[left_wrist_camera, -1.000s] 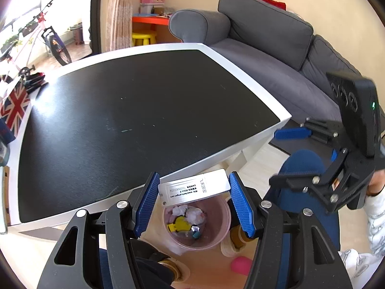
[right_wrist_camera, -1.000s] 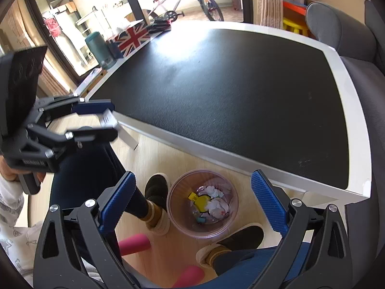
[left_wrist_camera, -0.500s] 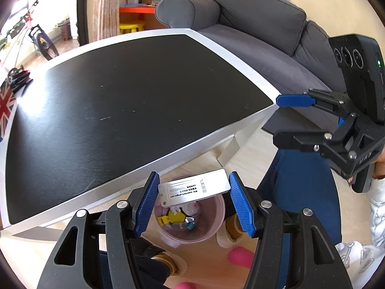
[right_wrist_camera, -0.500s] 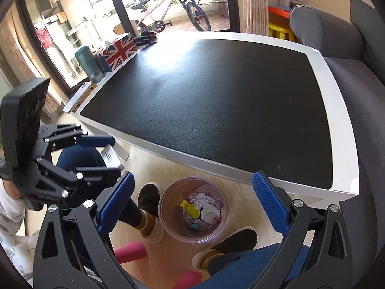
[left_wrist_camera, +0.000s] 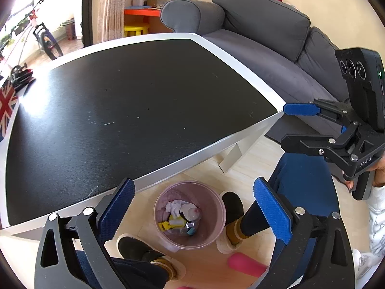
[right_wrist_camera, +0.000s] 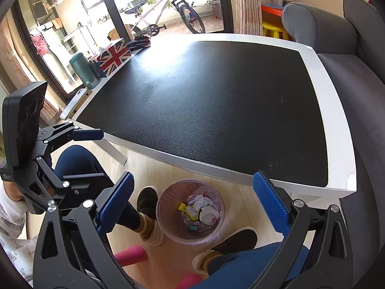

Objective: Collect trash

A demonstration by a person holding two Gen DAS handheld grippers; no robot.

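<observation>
The card has dropped; both grippers (left_wrist_camera: 192, 208) (right_wrist_camera: 192, 203) gape empty above the bin (left_wrist_camera: 216, 219).

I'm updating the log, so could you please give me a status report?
Left tool open, empty. Right tool open, empty. Trash in pink bin on floor between the feet. Nothing in the way.

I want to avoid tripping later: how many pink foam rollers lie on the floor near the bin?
2. One pink roller lies left of the bin, by the person's left shoe; the other sits at the bottom edge, partly cut off. More may be hidden.
</observation>
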